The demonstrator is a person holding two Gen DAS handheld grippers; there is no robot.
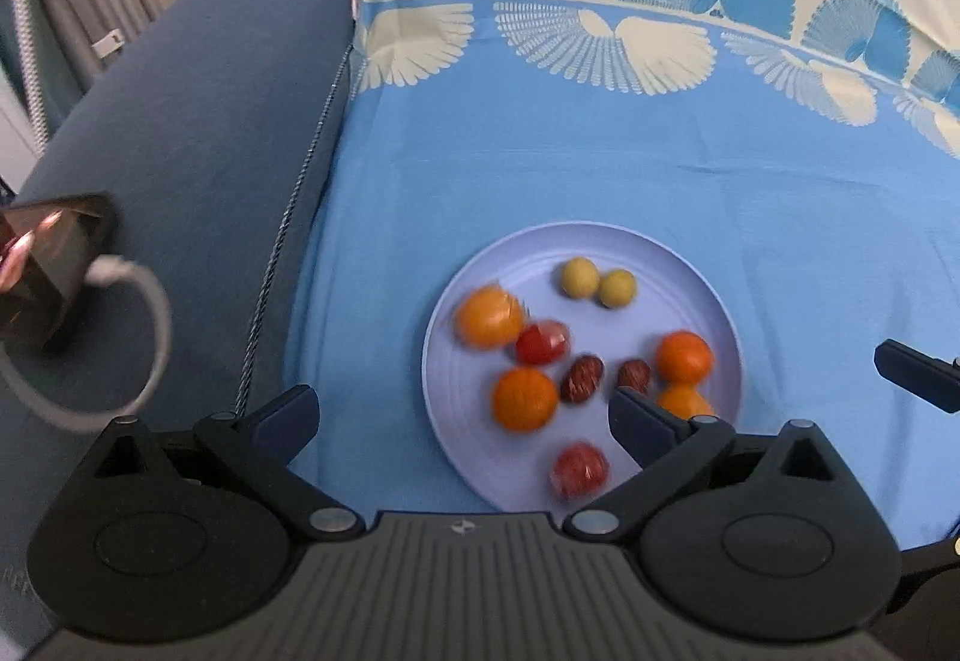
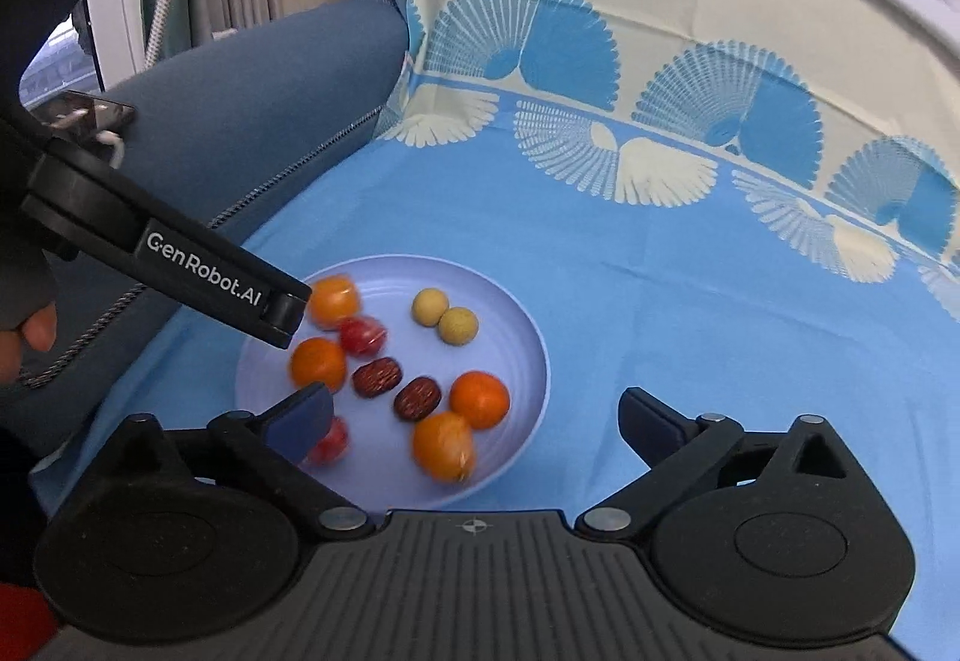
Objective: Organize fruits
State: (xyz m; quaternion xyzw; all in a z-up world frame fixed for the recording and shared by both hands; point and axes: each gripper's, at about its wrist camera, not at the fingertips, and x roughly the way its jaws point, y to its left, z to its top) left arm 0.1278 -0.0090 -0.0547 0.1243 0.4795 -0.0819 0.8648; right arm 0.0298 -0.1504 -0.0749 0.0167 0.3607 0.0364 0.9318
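Note:
A pale lilac plate (image 1: 480, 277) (image 2: 522, 337) lies on the blue cloth and holds several small fruits: orange ones (image 1: 525, 400) (image 2: 479, 399), two brown dates (image 1: 581, 378) (image 2: 376, 377), two yellowish round fruits (image 1: 579, 278) (image 2: 429, 307) and red tomatoes (image 1: 580, 470) (image 2: 362, 335). My left gripper (image 1: 462, 409) is open and empty, its fingers straddling the plate's near left part. My right gripper (image 2: 477, 418) is open and empty over the plate's near edge. The left gripper also shows in the right wrist view (image 2: 288, 310), above the plate's left side.
A blue sofa armrest (image 1: 198, 133) (image 2: 252, 79) borders the cloth on the left. A phone with a white cable (image 1: 54, 253) lies on it. The cloth's cream and blue fan-patterned border (image 1: 600, 19) rises at the back.

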